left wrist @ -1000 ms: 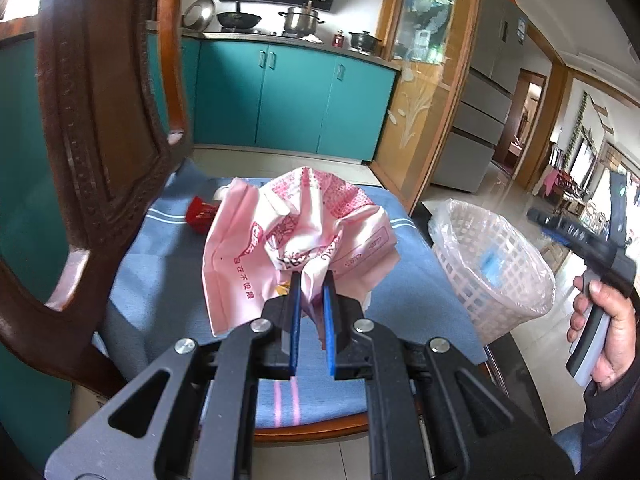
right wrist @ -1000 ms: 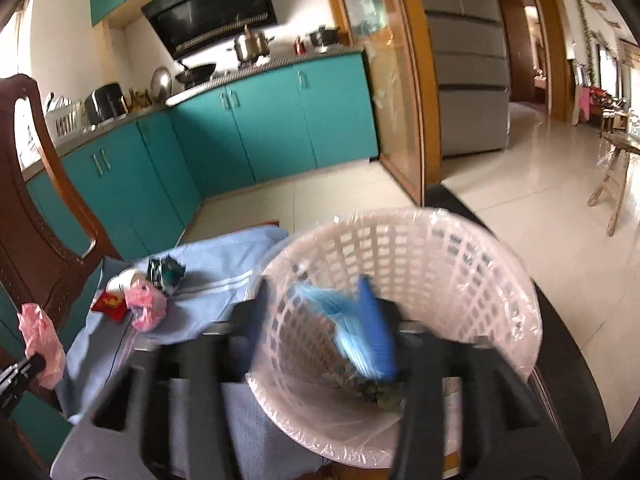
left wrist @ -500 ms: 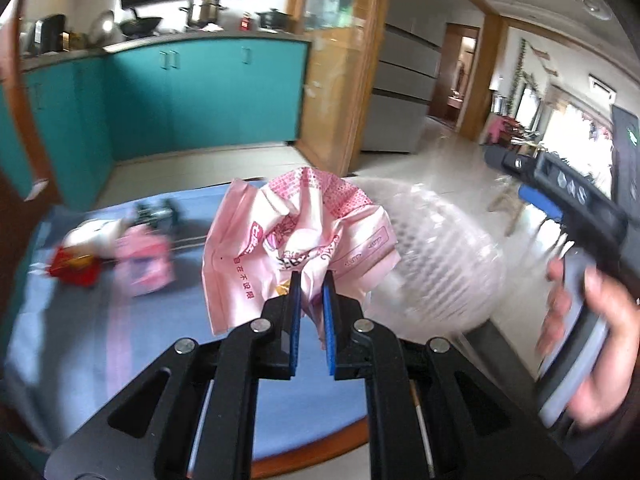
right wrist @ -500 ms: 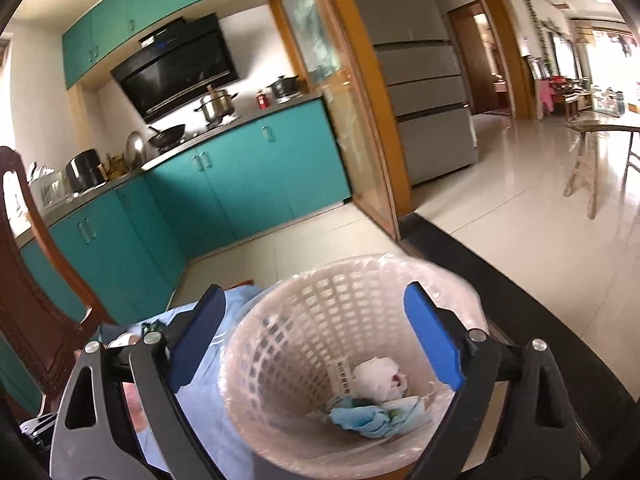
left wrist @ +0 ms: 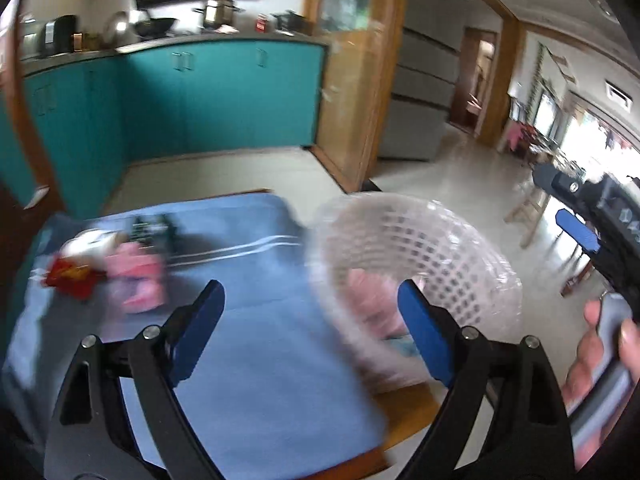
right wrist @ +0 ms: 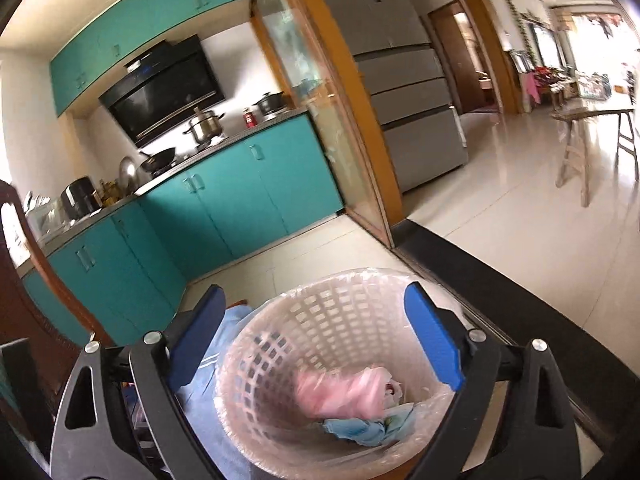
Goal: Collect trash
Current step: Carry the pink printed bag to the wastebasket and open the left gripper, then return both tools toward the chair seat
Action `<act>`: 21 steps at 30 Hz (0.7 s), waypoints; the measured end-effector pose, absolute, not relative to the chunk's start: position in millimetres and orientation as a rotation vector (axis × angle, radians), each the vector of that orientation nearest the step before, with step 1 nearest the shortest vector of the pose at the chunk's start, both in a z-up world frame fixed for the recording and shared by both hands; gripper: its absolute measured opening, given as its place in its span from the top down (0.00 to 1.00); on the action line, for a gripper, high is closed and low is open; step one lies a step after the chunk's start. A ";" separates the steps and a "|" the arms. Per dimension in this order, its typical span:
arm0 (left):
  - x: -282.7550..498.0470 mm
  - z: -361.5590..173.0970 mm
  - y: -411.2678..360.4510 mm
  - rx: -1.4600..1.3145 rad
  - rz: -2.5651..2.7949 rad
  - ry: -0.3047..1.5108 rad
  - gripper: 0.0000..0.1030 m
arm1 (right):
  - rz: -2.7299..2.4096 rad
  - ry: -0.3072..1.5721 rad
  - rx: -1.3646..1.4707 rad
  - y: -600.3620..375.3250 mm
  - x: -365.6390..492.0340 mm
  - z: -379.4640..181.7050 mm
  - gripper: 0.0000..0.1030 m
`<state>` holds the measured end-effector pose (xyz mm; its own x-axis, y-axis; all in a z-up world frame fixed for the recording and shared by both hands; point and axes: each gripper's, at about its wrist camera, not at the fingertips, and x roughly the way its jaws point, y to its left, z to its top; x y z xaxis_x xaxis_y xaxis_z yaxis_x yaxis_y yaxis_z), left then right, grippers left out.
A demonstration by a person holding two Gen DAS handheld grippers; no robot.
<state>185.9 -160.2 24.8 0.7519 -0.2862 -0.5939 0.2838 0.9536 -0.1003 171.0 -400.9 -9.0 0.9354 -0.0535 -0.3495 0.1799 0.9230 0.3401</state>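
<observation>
A white lattice trash basket (left wrist: 416, 264) with a clear liner stands at the right end of the blue cloth (left wrist: 256, 344). A pink plastic bag (right wrist: 340, 390) lies inside it on blue and white trash (right wrist: 360, 426). My left gripper (left wrist: 310, 326) is open and empty, just left of the basket's near rim. My right gripper (right wrist: 314, 340) is open and empty above the basket (right wrist: 340, 368). It also shows at the right in the left wrist view (left wrist: 592, 216). More trash lies at the cloth's far left: a pink wrapper (left wrist: 138, 276), a red packet (left wrist: 70, 276), a white piece (left wrist: 90, 240) and a dark item (left wrist: 154, 228).
A dark wooden chair back (right wrist: 28, 320) rises at the left. Teal kitchen cabinets (left wrist: 208, 96) stand behind, with a wooden partition (left wrist: 356, 80) and a grey fridge (right wrist: 404, 92). Pale tiled floor (right wrist: 540, 240) lies to the right, with a wooden stool (right wrist: 580, 152).
My left gripper has opened and the pink bag has dropped from it into the basket. My right gripper stays open and has lifted slightly above the basket.
</observation>
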 end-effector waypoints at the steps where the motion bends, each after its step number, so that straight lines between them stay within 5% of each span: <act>1: 179.6 27.6 -145.1 -0.011 -0.294 0.642 0.13 | -0.107 0.347 0.367 -394.5 171.9 -8.9 0.14; 9: 129.0 41.8 -16.0 0.005 -0.097 0.593 0.08 | 0.042 0.403 0.260 -328.5 173.9 -12.9 0.14; 21: 114.9 19.3 15.9 -0.028 -0.055 0.588 0.07 | 0.294 0.492 0.082 -213.8 152.8 -28.7 0.14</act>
